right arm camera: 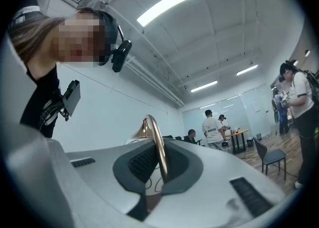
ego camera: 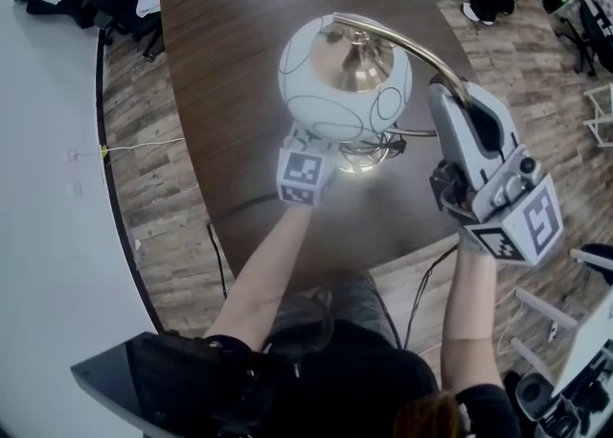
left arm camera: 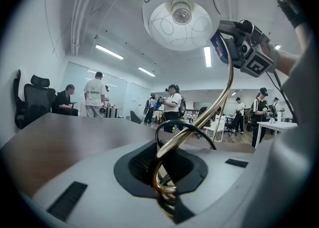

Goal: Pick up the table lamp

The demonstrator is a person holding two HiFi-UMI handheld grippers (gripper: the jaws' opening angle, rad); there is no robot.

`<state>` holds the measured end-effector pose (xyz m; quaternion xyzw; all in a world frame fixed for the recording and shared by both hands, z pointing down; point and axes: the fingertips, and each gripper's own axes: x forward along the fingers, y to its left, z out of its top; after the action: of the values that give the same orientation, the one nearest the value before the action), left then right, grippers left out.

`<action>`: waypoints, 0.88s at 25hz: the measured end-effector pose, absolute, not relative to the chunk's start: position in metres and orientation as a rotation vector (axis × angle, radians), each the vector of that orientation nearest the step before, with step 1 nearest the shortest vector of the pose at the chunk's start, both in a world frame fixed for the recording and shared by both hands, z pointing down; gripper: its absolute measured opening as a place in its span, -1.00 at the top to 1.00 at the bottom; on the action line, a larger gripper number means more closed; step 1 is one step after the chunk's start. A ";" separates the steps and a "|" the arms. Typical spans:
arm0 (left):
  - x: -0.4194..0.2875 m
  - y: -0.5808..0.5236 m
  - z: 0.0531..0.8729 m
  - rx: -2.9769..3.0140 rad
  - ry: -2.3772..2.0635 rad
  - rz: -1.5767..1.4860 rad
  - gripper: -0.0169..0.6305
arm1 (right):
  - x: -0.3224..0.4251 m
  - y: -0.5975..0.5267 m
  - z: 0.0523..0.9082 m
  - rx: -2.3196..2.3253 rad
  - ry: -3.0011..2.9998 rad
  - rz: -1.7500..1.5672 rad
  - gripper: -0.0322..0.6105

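Both grippers hold the table lamp point(ego camera: 345, 72) over the dark counter point(ego camera: 230, 62). The left gripper's point(left arm camera: 164, 172) fingers pinch the brass stem point(ego camera: 412, 43) low, beneath the globe shade point(ego camera: 330, 91). The right gripper's point(right arm camera: 159, 167) fingers pinch its arch, further right. With the stem curving upward between the two grips, a straight upward lift looks likely.

"How are the arms set?"

"Both reach forward. The left bare forearm point(ego camera: 254, 283) runs toward the middle, and the right bare forearm point(ego camera: 471, 302) rises at the side."

"And the grippers?"

"The left grey two-jaw gripper point(left arm camera: 167, 172), about level, has its dark pads closed on the lower end of the curved brass lamp stem point(left arm camera: 222, 101). The right grey two-jaw gripper point(right arm camera: 159, 169), tilted slightly upward, clamps the same stem higher up, jaws pressed together."
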<state>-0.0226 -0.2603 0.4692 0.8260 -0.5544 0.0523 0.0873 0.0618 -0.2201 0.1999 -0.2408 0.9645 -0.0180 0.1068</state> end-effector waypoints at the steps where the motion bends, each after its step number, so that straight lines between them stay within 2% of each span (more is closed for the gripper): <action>1: -0.022 -0.260 0.468 2.461 -1.649 0.158 0.85 | 0.061 -0.220 0.199 -0.704 2.842 -0.057 0.90; 22: -0.026 -0.244 0.432 2.451 -1.658 0.184 0.85 | 0.057 -0.205 0.162 -0.628 2.855 -0.094 0.90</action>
<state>-0.0264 -0.2440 0.4324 0.8235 -0.5571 0.0618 0.0880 0.0570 -0.2053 0.1617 -0.2136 0.9704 -0.0321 0.1079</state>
